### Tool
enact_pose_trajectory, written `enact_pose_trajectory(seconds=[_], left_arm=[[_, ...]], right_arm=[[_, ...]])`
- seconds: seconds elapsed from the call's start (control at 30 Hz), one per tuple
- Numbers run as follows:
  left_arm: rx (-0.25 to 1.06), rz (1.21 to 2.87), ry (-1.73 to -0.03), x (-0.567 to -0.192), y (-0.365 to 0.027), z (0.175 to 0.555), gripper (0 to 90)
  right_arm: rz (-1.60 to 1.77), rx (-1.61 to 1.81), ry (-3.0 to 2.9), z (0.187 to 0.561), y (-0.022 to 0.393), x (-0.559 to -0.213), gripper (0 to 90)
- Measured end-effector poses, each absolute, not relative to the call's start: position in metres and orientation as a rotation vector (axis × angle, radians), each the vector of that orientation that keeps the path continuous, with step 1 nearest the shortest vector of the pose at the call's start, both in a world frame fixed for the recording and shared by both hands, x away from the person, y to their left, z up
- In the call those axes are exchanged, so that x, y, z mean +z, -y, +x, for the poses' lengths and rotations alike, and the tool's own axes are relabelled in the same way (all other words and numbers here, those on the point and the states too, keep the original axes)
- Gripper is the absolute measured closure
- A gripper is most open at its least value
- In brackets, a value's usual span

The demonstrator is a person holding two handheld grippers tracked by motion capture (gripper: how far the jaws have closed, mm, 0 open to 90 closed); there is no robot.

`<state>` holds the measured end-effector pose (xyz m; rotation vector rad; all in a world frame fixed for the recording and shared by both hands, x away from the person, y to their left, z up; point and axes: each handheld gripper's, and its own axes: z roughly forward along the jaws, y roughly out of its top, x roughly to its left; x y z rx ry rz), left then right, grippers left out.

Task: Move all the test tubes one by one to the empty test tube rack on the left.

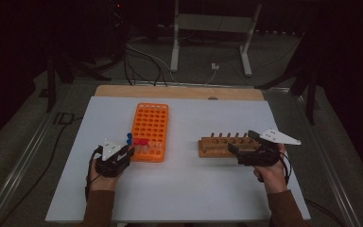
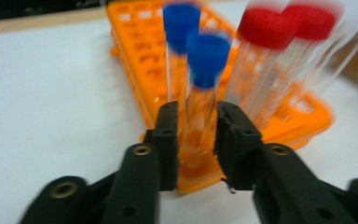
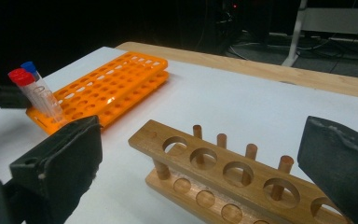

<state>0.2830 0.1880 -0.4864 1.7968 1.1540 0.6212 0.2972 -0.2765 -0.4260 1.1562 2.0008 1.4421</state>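
Hidden or unclear: in my left gripper view the caps of the tubes are blurred and the red-capped tubes (image 2: pixel 265 60) run off the top and right of the frame. From the high view the tubes at the orange rack (image 1: pixel 151 130) are too small for me to count. In the right gripper view the wooden rack (image 3: pixel 223 179) is cut off at the bottom right, and I cannot tell whether any hole in it is filled further along.

Task item: the blue-capped tube (image 2: pixel 204 93) stands upright in the near left corner of the orange rack, with a second blue-capped tube just behind it and the red-capped ones beside it. The orange rack lies left of the counter's (image 1: pixel 184 189) centre; the wooden rack lies right of centre, well apart from it.

Edges and room: I see open counter between the two racks and along the near edge. The far part of the orange rack is unoccupied.

Pose: my left claw (image 2: pixel 193 140) reaches level at the rack's near corner, its jaws flanking the blue-capped tube's lower body; they sit close on either side, slightly parted, and I cannot confirm firm contact. My right claw (image 3: pixel 200 158) is held wide apart, gripping nothing, just at the near right end of the wooden rack.
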Motion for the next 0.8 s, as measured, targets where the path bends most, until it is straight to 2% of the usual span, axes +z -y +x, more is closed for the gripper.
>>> enact_pose_trajectory(seconds=[0.07,0.37,0.53,0.7,0.8], left_arm=[[0.612,1.760,-1.130,-0.479,-0.192,0.279,60.0],[0.653,1.550,-1.098,-0.455,-0.215,0.263,41.8],[0.680,1.504,-1.121,-0.450,-0.222,0.259,25.8],[0.683,1.483,-1.154,-0.448,-0.223,0.259,1.9],[0.681,1.467,-1.155,-0.447,-0.225,0.258,0.7]], right_arm=[[1.146,1.449,-2.001,0.297,0.276,-0.427,0.1],[1.111,1.495,-1.961,0.294,0.280,-0.428,0.0],[1.103,1.513,-1.939,0.292,0.284,-0.430,0.0],[1.095,1.517,-1.931,0.292,0.286,-0.433,0.0],[1.092,1.512,-1.932,0.291,0.286,-0.436,0.0]])
